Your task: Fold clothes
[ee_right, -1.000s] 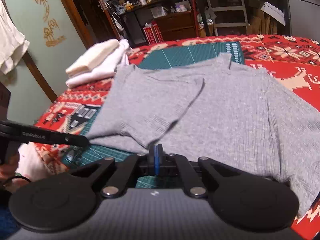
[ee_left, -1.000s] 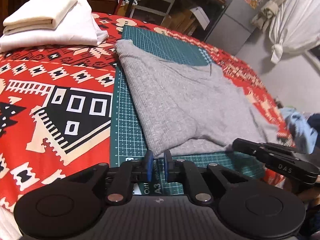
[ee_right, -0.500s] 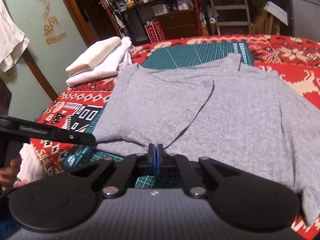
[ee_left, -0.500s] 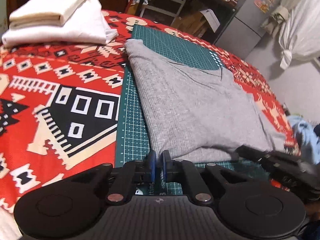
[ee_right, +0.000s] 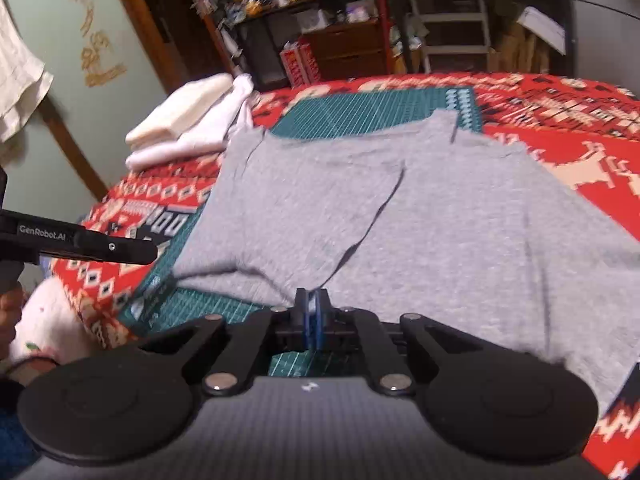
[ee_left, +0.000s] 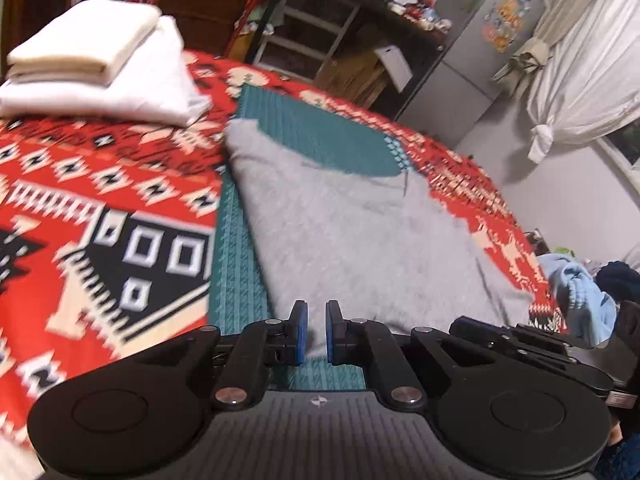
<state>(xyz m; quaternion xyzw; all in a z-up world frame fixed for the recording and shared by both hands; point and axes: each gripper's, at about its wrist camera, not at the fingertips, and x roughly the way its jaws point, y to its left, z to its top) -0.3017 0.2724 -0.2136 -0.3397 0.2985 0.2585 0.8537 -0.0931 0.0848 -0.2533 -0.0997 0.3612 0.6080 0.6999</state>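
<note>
A grey ribbed shirt (ee_left: 360, 240) lies flat on a green cutting mat (ee_left: 236, 272), with its left side folded in over the body (ee_right: 312, 208). My left gripper (ee_left: 313, 332) is at the shirt's near hem with a narrow gap between its blue pads and nothing in it. From the right wrist view it shows as a black bar (ee_right: 80, 240) left of the shirt. My right gripper (ee_right: 312, 320) is shut at the near hem of the shirt (ee_right: 460, 248), pads pressed together, no cloth visible between them. It also shows in the left wrist view (ee_left: 520, 340).
A stack of folded white and cream clothes (ee_left: 100, 64) sits at the far left on the red patterned cover (ee_left: 80, 200). A light blue garment (ee_left: 576, 292) lies off the right edge. Shelves and boxes (ee_right: 440, 32) stand behind. A hand (ee_right: 8, 320) holds the left gripper.
Both grippers have moved forward to the shirt's near hem. The left gripper's pads narrowed, then parted a little. The right gripper has stayed shut. The shirt has not moved.
</note>
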